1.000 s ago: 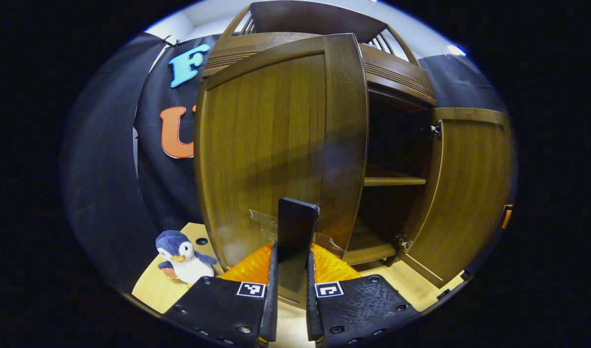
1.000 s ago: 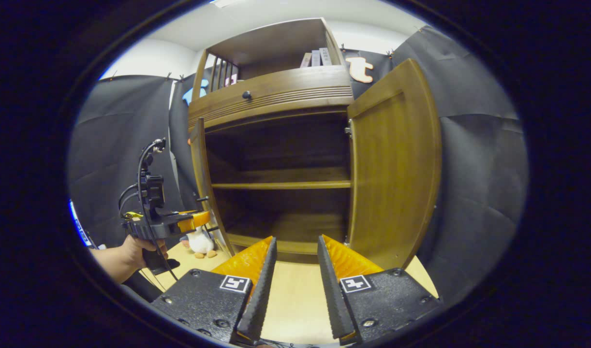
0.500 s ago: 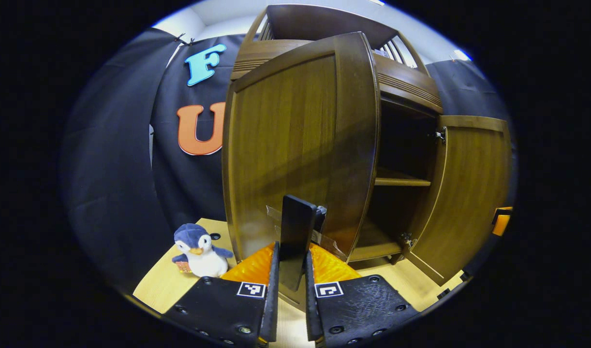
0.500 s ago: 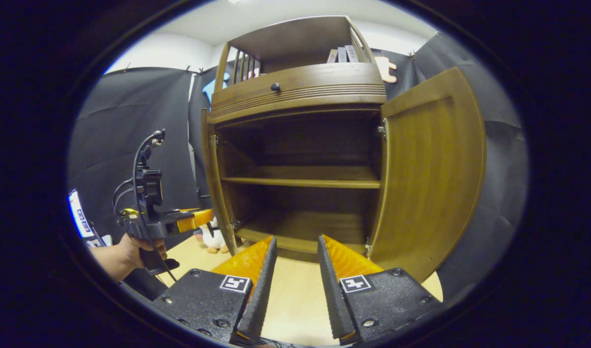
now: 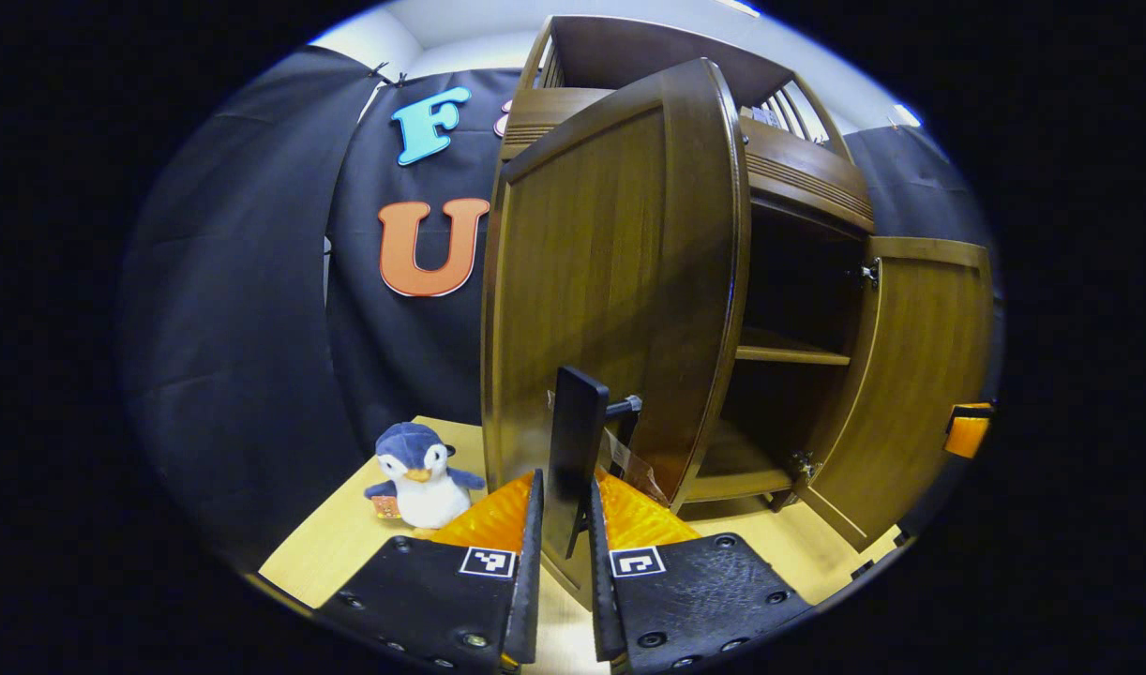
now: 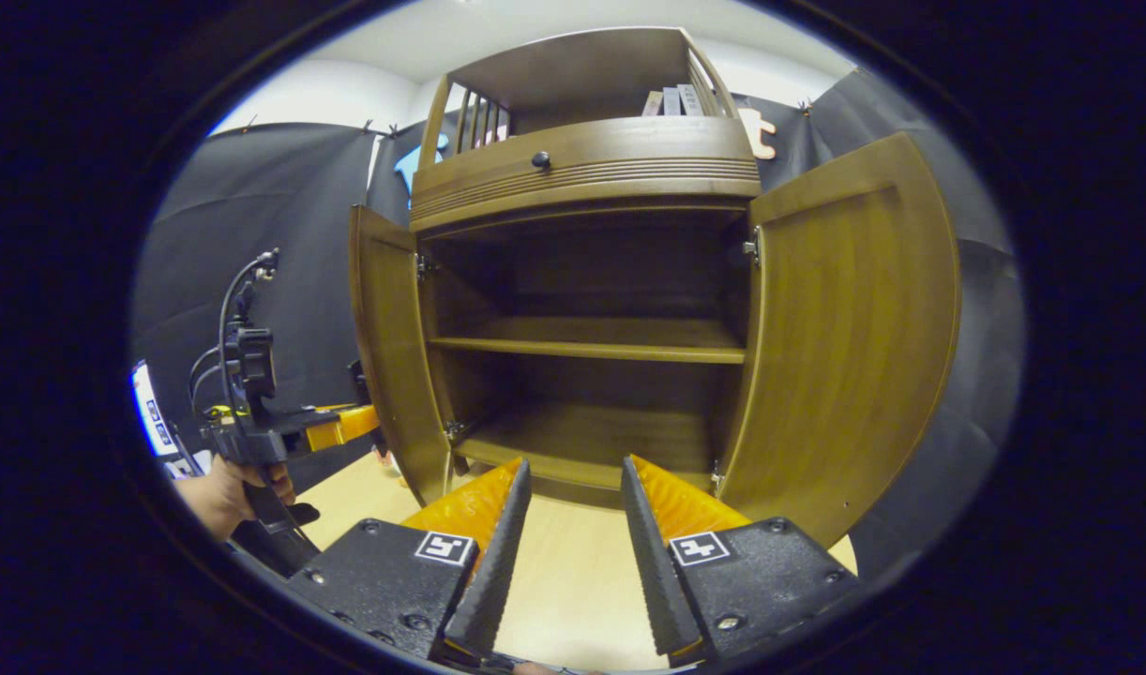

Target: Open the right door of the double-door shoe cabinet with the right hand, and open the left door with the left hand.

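Behind left door [image 5: 620, 281] (swung wide), shoe cabinet [image 6: 582, 309] interior partly hidden.

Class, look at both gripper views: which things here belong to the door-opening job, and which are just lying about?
Job: left door; its handle, clamped by the left gripper; right door; right gripper, open.

Lying about: penguin plush; books on top shelf.

The brown wooden shoe cabinet [image 6: 587, 178] stands with left door [image 6: 385, 352] and right door [image 6: 850, 328] swung open.
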{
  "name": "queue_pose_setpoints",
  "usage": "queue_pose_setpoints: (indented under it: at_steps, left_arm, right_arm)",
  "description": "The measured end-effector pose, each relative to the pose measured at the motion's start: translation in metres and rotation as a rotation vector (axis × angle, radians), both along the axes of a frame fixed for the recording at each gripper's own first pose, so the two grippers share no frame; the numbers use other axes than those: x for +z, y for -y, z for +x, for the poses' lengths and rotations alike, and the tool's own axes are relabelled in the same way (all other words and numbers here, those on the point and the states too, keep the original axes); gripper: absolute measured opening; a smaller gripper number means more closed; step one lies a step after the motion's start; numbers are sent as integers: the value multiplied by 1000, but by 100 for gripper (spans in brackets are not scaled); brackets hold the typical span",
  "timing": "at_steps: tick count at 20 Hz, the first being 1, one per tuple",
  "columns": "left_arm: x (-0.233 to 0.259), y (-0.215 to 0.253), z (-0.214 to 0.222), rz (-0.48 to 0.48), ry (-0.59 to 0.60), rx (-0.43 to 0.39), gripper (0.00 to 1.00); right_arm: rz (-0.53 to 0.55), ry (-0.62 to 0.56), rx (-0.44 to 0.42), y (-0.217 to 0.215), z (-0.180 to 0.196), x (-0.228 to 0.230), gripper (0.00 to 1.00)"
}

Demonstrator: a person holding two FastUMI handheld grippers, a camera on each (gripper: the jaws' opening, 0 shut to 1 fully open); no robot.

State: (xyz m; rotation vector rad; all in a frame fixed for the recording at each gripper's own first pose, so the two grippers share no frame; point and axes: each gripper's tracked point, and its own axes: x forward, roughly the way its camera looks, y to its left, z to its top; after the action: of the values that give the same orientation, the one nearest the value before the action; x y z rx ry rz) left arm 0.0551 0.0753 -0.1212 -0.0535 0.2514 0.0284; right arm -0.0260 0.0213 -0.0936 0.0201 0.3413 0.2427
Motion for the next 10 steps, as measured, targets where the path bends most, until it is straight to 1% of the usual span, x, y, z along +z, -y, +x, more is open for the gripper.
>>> queue_pose_setpoints:
  at_steps: [1,3,5,6,10]
  left_arm:
    - [0,-2,-2,2,1,1,23]
    - [0,-6,-4,-2,0,9,22]
    - [0,-14,-6,-9,0,21,23]
    - [5,-15,-9,-9,1,29,23]
    - [1,-35,-15,-12,-8,69,23]
  right_arm:
    - [-1,-2,-3,0,2,0,65]
    - [0,0,-6,-2,5,0,67]
    - [1,-1,-5,-4,8,0,63]
    - [0,-2,-4,-6,9,0,67]
    - [0,4,11,-14,12,1,65]
